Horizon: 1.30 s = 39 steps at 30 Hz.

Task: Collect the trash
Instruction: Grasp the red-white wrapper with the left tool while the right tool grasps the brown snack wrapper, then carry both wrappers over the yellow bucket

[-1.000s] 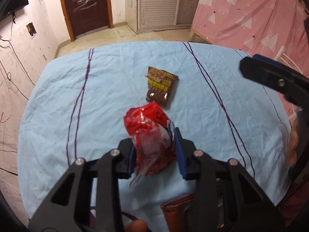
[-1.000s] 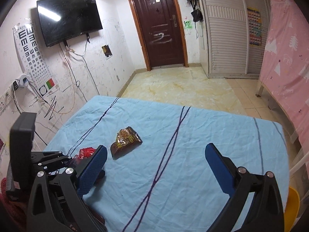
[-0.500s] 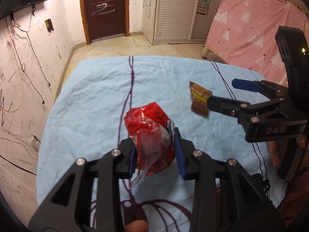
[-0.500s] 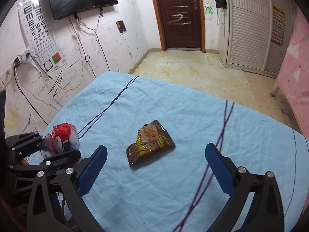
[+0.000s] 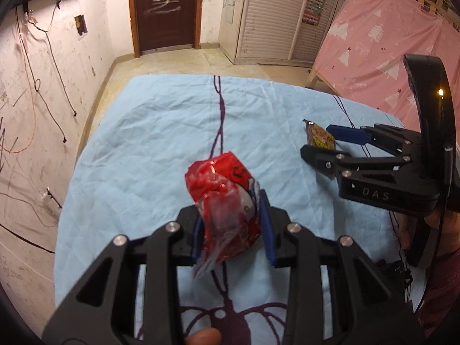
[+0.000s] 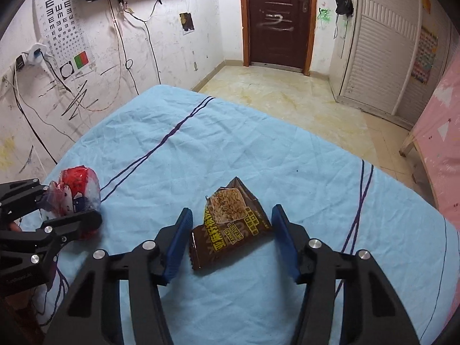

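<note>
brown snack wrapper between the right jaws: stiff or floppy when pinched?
Probably floppy: the brown wrapper lies flat and creased on the blue sheet, likely empty and light. Its glossy film may slip or crumple as the right gripper, jaws just closing around it, pinches.

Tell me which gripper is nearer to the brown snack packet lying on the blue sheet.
Right. The right gripper straddles the brown snack packet, jaws just closing but not yet pressing it. The left gripper is off to the side, clamped on the red wrapper.

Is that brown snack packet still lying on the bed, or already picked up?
Still lying flat on the blue sheet. The brown packet sits between the right tongs, which have just been closing but aren't touching it.
</note>
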Tool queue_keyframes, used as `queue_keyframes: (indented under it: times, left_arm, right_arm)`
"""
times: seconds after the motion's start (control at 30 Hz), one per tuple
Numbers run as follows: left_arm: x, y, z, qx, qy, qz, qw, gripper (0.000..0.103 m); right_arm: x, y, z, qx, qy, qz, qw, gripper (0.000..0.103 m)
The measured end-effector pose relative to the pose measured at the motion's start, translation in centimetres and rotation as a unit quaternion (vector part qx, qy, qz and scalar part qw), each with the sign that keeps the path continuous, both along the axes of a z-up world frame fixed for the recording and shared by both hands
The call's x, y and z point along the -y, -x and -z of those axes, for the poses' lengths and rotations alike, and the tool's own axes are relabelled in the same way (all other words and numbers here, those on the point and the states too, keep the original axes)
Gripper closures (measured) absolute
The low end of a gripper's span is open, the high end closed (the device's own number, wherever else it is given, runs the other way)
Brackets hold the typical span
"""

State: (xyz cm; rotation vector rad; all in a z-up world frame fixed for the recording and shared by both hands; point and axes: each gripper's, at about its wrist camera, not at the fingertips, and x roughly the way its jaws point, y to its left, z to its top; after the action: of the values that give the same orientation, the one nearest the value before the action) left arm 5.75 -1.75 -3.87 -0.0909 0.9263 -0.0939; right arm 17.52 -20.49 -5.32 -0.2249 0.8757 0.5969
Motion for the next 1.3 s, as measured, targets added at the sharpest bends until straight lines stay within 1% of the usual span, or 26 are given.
queue_keyframes:
  times: [0.03, 0.13, 0.17, 0.2, 0.23, 0.27, 0.47, 0.53, 0.77, 0.97, 1.1, 1.3]
  left_arm:
    - [-0.1, -0.1, 0.1, -0.001, 0.001, -0.001, 1.0, 0.071]
    - [0.0, 0.0, 0.1, -0.003, 0.0, -0.001, 1.0, 0.071]
    - [0.1, 0.0, 0.1, -0.003, 0.0, 0.0, 1.0, 0.071]
    - [0.1, -0.1, 0.0, -0.003, -0.001, -0.001, 1.0, 0.071]
    - [0.1, -0.1, -0.1, -0.002, -0.003, -0.001, 1.0, 0.071]
    - [0.2, -0.1, -0.1, -0.001, -0.005, -0.002, 1.0, 0.071]
    - [1.1, 0.0, -0.7, 0.001, -0.015, -0.007, 0.9999, 0.071]
    - [1.6, 0.2, -1.0, 0.004, -0.022, -0.006, 0.9997, 0.071]
    - [3.4, 0.6, -2.1, 0.014, -0.04, -0.002, 0.9991, 0.071]
    - [5.6, 1.2, -3.2, 0.025, -0.05, 0.014, 0.9983, 0.071]
    - [7.6, 1.6, -4.1, 0.033, -0.058, 0.03, 0.9973, 0.071]
    - [10.9, 2.1, -5.1, 0.044, -0.068, 0.05, 0.9955, 0.071]
  right_arm:
    - [0.0, 0.0, 0.0, 0.004, 0.004, 0.003, 1.0, 0.062]
    - [0.2, 0.0, 0.1, 0.006, 0.004, 0.009, 1.0, 0.064]
    - [0.3, 0.1, 0.0, 0.007, 0.003, 0.011, 1.0, 0.067]
    - [0.4, 0.1, 0.0, 0.007, 0.0, 0.011, 1.0, 0.077]
    - [0.5, 0.2, -0.1, 0.009, -0.002, 0.012, 1.0, 0.081]
    - [0.8, 0.2, -0.3, 0.012, -0.003, 0.016, 1.0, 0.081]
    - [2.3, 0.5, -1.1, 0.02, -0.02, 0.035, 0.999, 0.082]
    - [2.7, 0.9, -1.7, 0.026, -0.031, 0.041, 0.998, 0.082]
    - [6.5, 2.4, -4.4, 0.052, -0.077, 0.067, 0.993, 0.082]
    - [10.9, 4.5, -6.6, 0.083, -0.114, 0.1, 0.985, 0.082]
    - [14.1, 6.1, -7.3, 0.102, -0.132, 0.129, 0.977, 0.082]
    - [19.6, 8.2, -7.6, 0.117, -0.16, 0.172, 0.965, 0.082]
